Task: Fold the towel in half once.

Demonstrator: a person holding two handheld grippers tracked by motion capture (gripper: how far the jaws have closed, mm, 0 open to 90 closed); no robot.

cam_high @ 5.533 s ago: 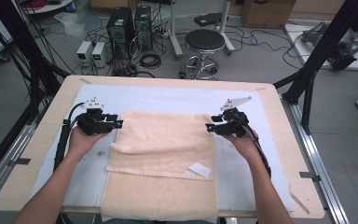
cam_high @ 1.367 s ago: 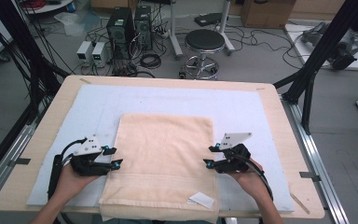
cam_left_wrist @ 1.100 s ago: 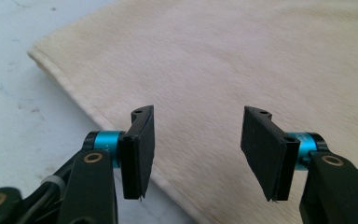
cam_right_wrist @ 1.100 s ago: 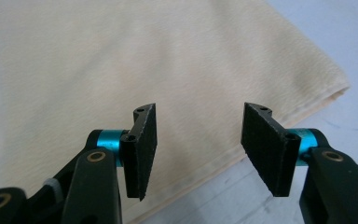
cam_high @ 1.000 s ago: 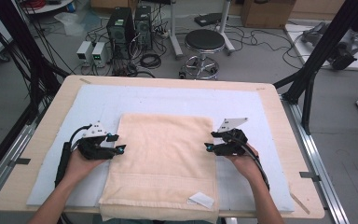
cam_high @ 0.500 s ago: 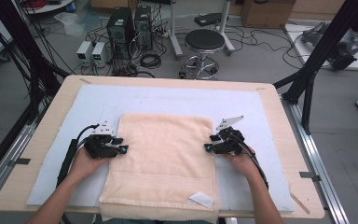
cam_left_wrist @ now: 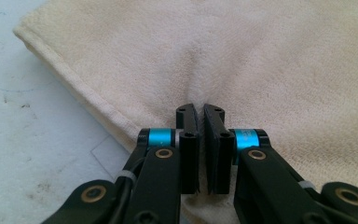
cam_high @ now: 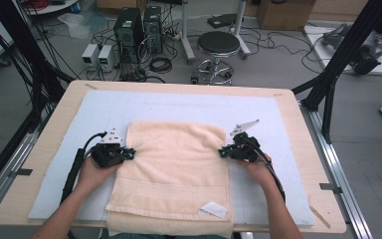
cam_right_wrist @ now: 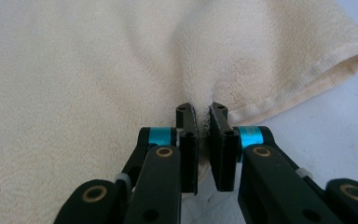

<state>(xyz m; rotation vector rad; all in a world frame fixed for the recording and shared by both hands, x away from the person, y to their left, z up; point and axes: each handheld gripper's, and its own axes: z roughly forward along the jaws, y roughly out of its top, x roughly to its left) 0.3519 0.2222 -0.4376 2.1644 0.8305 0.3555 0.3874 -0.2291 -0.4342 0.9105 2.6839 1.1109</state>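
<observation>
Both grippers have advanced up the folded cream terry towel [cam_high: 174,169]; left gripper [cam_left_wrist: 200,112] and right gripper [cam_right_wrist: 201,112] each pinch its edge (white label [cam_high: 214,209] unreadable).

We see a towel [cam_high: 174,169] of soft, matt terry cloth, its nap fuzzy and its hem [cam_right_wrist: 303,88] flat-woven and ribbed. Its tag [cam_high: 214,209] looks like smooth white fabric or paper. The mat [cam_high: 179,107] under it is matt, pale and scuffed. The table [cam_high: 59,117] rim is bare light wood. Our grippers' jaws are matt black plastic with glossy blue metal collars [cam_left_wrist: 161,137] and brass-coloured rivets [cam_left_wrist: 164,153].
</observation>
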